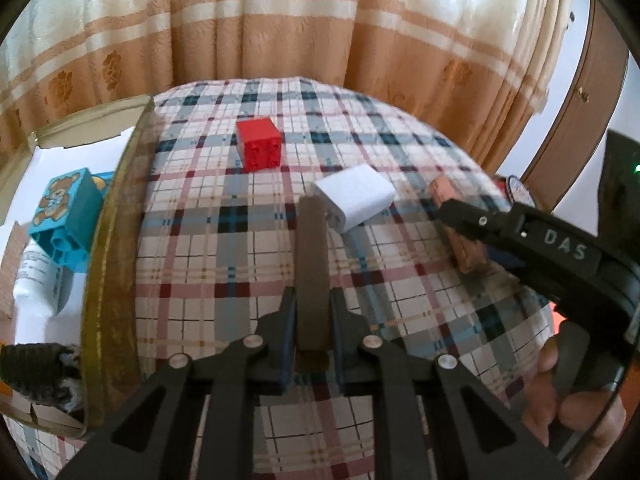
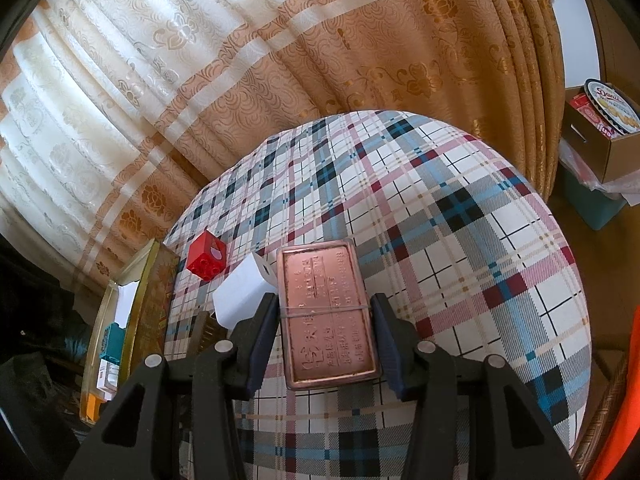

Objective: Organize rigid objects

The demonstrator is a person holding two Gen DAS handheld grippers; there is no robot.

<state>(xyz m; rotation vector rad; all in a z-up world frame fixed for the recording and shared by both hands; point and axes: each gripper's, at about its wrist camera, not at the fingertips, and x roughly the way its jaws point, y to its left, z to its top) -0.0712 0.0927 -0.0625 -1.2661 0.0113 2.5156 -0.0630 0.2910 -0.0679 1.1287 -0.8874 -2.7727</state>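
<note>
My left gripper is shut on a flat dark brown bar, held edge-up above the plaid tablecloth. My right gripper is shut on a copper-coloured embossed plate with a rubber band round it; the plate also shows in the left wrist view. A red toy brick and a white block lie on the cloth ahead of the bar. Both show left of the plate in the right wrist view, the brick and the block.
A gold-rimmed box at the table's left edge holds a teal bear-print brick and a white bottle. Curtains hang behind the table. A cardboard box with a cookie tin stands at far right.
</note>
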